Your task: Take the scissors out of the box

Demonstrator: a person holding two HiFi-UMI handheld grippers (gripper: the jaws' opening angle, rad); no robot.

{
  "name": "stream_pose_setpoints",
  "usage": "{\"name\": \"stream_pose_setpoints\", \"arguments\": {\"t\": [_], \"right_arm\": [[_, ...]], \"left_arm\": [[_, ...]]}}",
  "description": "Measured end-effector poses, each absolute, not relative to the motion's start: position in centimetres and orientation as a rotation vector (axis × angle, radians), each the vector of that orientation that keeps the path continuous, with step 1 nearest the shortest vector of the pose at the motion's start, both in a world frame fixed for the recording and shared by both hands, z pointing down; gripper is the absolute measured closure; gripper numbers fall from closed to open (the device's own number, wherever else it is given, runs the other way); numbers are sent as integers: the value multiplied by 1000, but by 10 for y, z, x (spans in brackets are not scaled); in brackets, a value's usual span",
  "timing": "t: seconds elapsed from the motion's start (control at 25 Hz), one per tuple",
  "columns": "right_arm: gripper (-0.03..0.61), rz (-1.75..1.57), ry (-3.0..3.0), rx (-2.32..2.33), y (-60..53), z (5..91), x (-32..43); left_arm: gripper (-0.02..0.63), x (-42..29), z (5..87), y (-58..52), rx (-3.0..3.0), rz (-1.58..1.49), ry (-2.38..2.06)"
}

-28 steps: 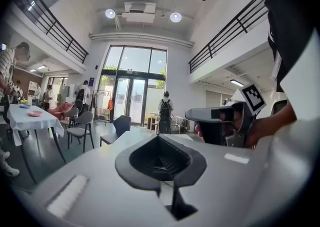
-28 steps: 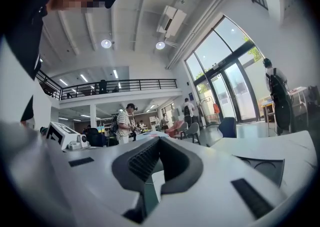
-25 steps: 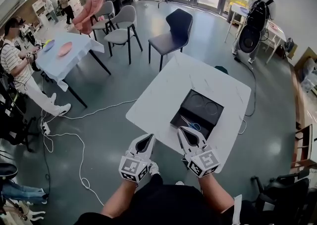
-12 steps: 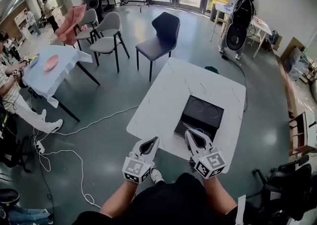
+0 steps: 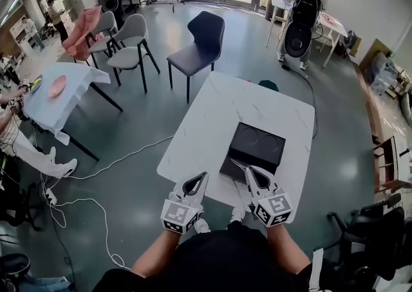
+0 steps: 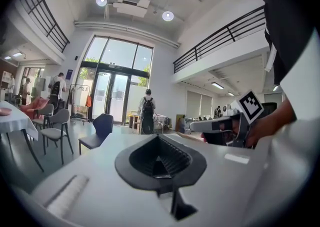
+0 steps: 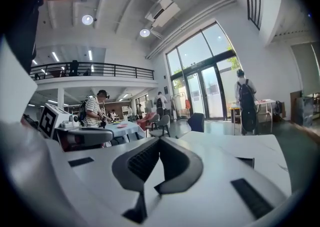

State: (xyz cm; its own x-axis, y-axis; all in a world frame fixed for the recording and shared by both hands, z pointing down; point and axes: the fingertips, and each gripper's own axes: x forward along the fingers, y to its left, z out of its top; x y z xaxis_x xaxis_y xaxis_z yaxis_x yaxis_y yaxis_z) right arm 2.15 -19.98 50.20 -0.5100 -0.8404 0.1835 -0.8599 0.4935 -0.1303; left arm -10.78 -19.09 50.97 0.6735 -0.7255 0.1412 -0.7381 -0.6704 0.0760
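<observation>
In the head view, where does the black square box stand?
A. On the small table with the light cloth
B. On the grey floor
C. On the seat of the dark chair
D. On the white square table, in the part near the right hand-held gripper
D: the black square box rests on the white square table, toward its near right side, just ahead of the right hand-held gripper.
</observation>
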Motion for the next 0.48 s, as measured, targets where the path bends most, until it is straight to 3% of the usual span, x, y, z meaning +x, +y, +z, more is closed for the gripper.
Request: {"name": "stream_pose_setpoints", "arguments": {"t": [0.48], "right_arm": [[572,135,-2471,1387,-220,538,60]], "left_arm": [[604,-81,517,-222,2717,168,-1264]]}}
